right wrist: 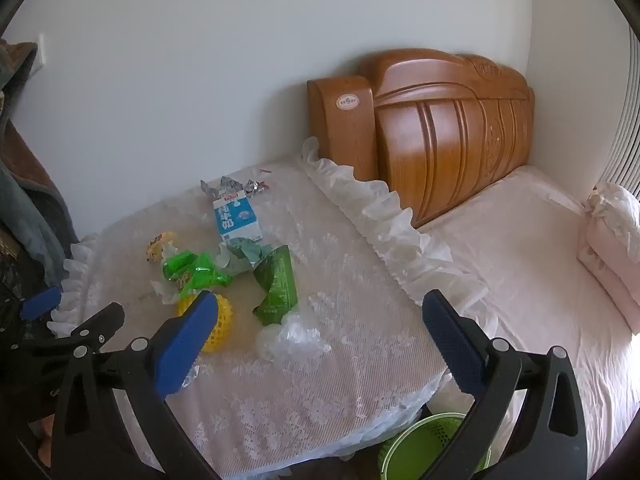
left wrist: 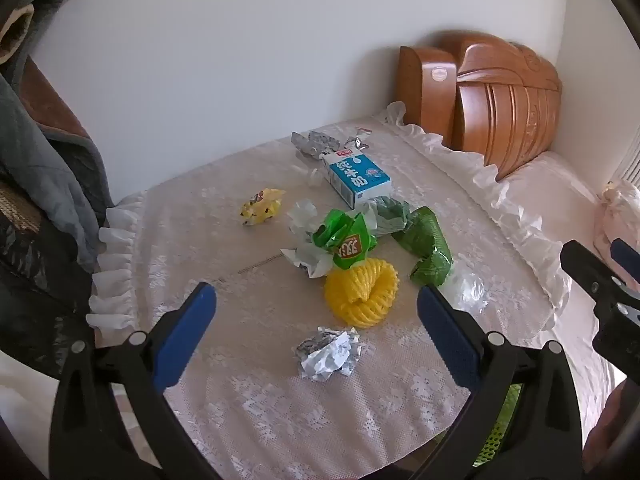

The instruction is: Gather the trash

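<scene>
Both tongs stand apart with nothing between their blue pads: the left tongs hang over the near part of the bench, the right tongs over its right edge.

The yellow rope coil serves as landmark. Just in front of it lies a crumpled silver foil ball, between the left tongs' pads in that view. Touching the coil on its far side is a bright green snack wrapper with white crumpled paper under it. To the coil's right lies a dark green bag, and beside that a clear plastic wad, closest to the right tongs. Farther left of the coil sits a small yellow wrapper, apart from the rest. Well behind the coil a blue-and-white milk carton lies flat, with more silver foil scraps beyond it near the wall.

A green mesh basket stands on the floor below the bench's near right corner. The bed with a wooden headboard lies to the right.
</scene>
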### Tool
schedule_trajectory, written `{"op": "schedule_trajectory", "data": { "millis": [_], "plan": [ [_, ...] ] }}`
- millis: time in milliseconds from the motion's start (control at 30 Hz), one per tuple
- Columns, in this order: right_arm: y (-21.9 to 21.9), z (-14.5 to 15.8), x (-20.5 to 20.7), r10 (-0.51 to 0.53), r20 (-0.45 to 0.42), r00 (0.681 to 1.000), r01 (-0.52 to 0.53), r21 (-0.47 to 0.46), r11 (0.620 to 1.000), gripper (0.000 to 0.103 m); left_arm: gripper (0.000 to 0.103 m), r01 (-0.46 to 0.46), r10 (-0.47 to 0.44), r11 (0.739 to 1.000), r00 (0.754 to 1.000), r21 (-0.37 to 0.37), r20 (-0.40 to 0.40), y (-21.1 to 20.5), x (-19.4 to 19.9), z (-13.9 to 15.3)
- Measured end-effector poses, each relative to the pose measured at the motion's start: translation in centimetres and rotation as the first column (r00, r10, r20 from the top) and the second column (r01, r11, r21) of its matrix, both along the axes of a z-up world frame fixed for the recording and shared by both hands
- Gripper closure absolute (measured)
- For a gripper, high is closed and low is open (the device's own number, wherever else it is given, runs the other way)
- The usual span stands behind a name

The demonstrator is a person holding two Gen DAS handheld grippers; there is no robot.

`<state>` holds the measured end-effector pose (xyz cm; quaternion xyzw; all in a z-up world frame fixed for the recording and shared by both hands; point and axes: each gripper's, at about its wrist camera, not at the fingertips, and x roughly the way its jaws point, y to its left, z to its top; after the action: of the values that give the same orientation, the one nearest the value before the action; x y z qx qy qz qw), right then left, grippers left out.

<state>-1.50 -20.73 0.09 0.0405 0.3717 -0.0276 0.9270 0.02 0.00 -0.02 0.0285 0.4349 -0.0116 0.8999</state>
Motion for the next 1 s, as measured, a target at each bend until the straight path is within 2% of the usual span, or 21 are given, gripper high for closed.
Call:
{"op": "schedule_trajectory", "data": {
  "millis": [1000],
  "plan": [
    [0.11, -0.16, -0.03, -0.003, -0.009, 1.000, 0.003, 0.007, 1.000, 0.002, 0.006, 0.008, -0.008, 1.000, 1.000, -0.022, -0.014, -0.29, -0.47, -0.65]
  ]
}}
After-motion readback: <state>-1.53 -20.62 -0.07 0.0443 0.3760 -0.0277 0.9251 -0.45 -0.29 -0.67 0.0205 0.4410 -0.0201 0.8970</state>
